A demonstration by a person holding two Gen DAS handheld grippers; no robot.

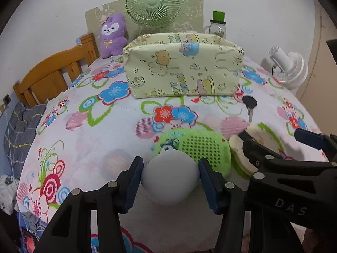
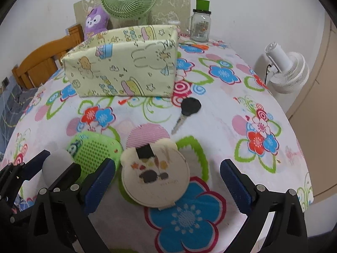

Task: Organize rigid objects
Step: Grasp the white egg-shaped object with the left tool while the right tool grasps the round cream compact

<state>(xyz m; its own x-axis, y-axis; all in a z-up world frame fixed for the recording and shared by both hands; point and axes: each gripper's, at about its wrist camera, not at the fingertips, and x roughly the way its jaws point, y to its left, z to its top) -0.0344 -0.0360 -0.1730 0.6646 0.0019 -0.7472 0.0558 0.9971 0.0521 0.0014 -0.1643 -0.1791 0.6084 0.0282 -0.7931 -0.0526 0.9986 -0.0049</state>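
My left gripper (image 1: 171, 180) is shut on a pale grey ball (image 1: 170, 177), which also shows in the right wrist view (image 2: 56, 162). Just behind it lies a green perforated disc (image 1: 200, 147) (image 2: 94, 150). My right gripper (image 2: 168, 181) is open around a cream round compact with a bear shape (image 2: 154, 177), its fingers on either side and not touching it. The compact also shows in the left wrist view (image 1: 259, 139). A black-headed key (image 2: 188, 109) (image 1: 249, 103) lies further back. A pale yellow cartoon-print fabric box (image 1: 183, 67) (image 2: 122, 67) stands open beyond.
Everything lies on a floral tablecloth (image 2: 242, 109). At the back stand a green fan (image 1: 154, 2), a purple plush toy (image 1: 112, 34) and a glass jar with a green lid (image 2: 200, 25). A white fan (image 2: 288, 71) stands off the right edge, a wooden bed frame (image 1: 52, 76) on the left.
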